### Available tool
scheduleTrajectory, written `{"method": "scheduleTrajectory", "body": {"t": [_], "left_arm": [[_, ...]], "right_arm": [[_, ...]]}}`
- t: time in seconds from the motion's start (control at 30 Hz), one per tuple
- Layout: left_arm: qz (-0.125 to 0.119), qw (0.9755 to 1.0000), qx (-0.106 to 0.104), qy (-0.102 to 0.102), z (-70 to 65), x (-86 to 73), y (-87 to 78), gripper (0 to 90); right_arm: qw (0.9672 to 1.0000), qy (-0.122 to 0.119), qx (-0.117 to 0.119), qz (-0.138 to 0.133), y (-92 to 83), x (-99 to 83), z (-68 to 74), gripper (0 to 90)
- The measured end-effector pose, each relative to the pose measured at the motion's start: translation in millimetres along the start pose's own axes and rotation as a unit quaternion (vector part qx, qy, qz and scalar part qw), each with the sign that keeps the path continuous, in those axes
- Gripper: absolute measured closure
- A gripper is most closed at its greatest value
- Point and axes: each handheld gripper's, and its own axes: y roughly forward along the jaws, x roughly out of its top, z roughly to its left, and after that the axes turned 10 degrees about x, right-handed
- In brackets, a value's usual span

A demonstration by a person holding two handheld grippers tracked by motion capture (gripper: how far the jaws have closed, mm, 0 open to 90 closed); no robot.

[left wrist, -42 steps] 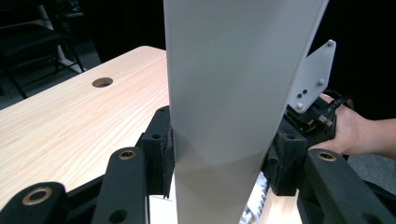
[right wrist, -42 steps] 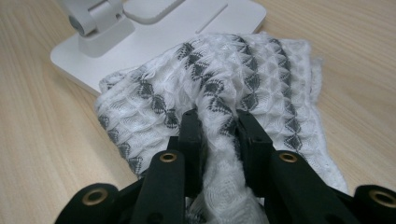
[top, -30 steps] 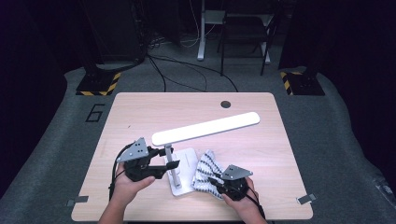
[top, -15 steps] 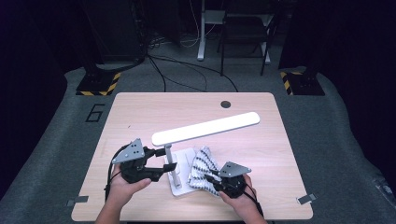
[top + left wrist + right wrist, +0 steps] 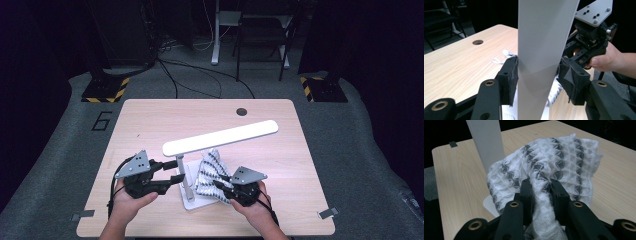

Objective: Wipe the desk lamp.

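— Biggest first? A light wooden table (image 5: pixel 150 120), round cable hole (image 5: pixel 242 111) near the far edge.

— Then? A white desk lamp: long flat head (image 5: pixel 220 137) slanting above the tabletop, slim post (image 5: pixel 183 175) rising from a flat white base (image 5: pixel 192 202) near the front edge.

— The cloth? White with dark zigzag bands (image 5: pixel 210 172), bunched over the base, just right of the post.

— Left gripper (image 5: pixel 175 171)? Jaws astride the post (image 5: pixel 541 50), just been closing; pads at both sides, one edge touching, firm pressure impossible to judge.

— Right gripper (image 5: pixel 220 184)? Clenched on a fold of the cloth (image 5: pixel 544 192), fabric pinched between both pads, raised off the base.
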Motion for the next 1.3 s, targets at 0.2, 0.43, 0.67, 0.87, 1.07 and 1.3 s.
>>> {"method": "scheduleTrajectory", "body": {"t": [0.2,0.43,0.67,0.87,1.07,1.3], "left_arm": [[-0.001,1.0000,0.000,-0.002,0.4,-0.4,-2.3,52.4],[-0.002,1.0000,0.003,0.006,-2.7,3.4,-8.8,56.0],[-0.009,0.9999,0.009,0.010,-0.4,4.6,-14.9,56.8],[-0.005,0.9998,0.020,0.001,2.1,1.7,-13.1,56.7],[-0.001,0.9996,0.027,0.002,4.5,0.3,-11.4,56.7],[-0.003,0.9996,0.029,-0.004,5.6,-0.7,-10.8,55.8]], "right_arm": [[0.9997,0.008,0.011,-0.019,0.2,9.1,0.2,74.7],[0.9988,-0.011,0.020,-0.042,-0.3,25.8,7.3,74.7],[0.9973,-0.038,0.018,-0.061,-5.8,42.9,12.1,74.7],[0.9966,-0.037,0.016,-0.072,-17.0,49.4,10.9,74.8],[0.9952,-0.042,0.030,-0.083,-17.2,56.0,14.8,74.8],[0.9952,-0.048,0.048,-0.070,1.4,57.8,17.0,74.8]]}}
